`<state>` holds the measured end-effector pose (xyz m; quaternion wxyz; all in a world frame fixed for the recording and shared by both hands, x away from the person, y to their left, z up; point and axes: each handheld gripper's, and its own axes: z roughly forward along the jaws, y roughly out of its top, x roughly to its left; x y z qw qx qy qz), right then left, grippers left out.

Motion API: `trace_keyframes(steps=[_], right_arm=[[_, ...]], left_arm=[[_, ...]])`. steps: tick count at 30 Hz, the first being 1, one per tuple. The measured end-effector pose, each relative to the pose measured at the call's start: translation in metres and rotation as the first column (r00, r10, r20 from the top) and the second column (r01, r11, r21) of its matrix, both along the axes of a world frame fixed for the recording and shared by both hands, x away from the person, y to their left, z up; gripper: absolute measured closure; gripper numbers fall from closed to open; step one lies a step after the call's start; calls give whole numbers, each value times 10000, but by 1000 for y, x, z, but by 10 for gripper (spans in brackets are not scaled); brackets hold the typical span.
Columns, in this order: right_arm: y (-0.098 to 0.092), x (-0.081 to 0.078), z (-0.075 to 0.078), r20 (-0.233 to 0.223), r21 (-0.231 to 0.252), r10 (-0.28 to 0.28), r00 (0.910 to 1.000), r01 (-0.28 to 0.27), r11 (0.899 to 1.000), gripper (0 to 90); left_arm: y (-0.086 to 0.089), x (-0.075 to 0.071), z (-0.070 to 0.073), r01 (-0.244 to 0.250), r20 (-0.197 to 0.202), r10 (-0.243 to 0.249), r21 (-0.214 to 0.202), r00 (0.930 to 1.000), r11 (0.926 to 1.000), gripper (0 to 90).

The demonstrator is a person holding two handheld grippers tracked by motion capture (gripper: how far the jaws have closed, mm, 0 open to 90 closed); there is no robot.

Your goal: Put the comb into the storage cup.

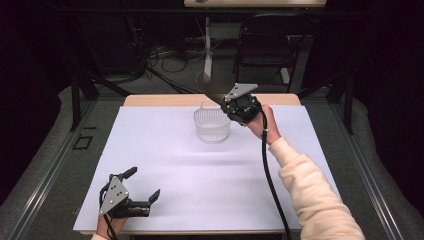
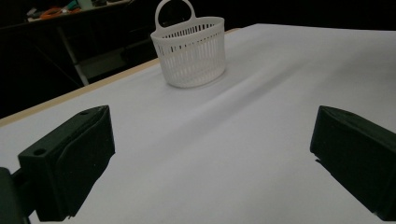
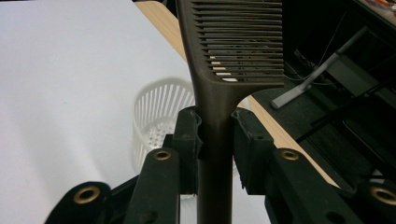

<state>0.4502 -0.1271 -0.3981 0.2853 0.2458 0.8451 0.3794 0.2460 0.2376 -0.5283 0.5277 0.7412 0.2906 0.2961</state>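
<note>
Comb (image 3: pixel 219 84), dark and brown, is squeezed by its handle in the right gripper (image 1: pixel 239 107), just above the white basket (image 1: pixel 212 125). Left gripper (image 1: pixel 142 185) rests wide apart, holding nothing.

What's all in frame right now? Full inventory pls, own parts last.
comb: 1, dark brown, clamped by its handle in the right gripper, held above the basket at the far side of the table
basket: 1, white slatted plastic with a loop handle, upright on the sheet near the table's far edge
sheet: 1, white, covering most of the tabletop
table: 1, light wood edge showing at the far side
folding chair: 1, black, on the floor beyond the table
left gripper: 1, black, jaws wide open, nothing between them, near corner of the sheet
right gripper: 1, black, shut on the comb handle
sleeve: 1, cream, on the right arm
</note>
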Motion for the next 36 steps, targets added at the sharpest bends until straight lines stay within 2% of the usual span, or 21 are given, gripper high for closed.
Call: trace_keyframes(steps=[14,18,36], right_arm=[[14,6,3,285,-132,134,9995,-131,9998,727],[16,7,2,401,9,155,9991,-155,9999,727],[31,10,4,704,38,423,9966,-427,9991,727]], left_arm=[[0,-1,0,16,27,-17,52,10000,10000,0],[0,0,0,14,25,-14,78,10000,10000,0],[0,0,0,-19,31,19,37,10000,10000,0]])
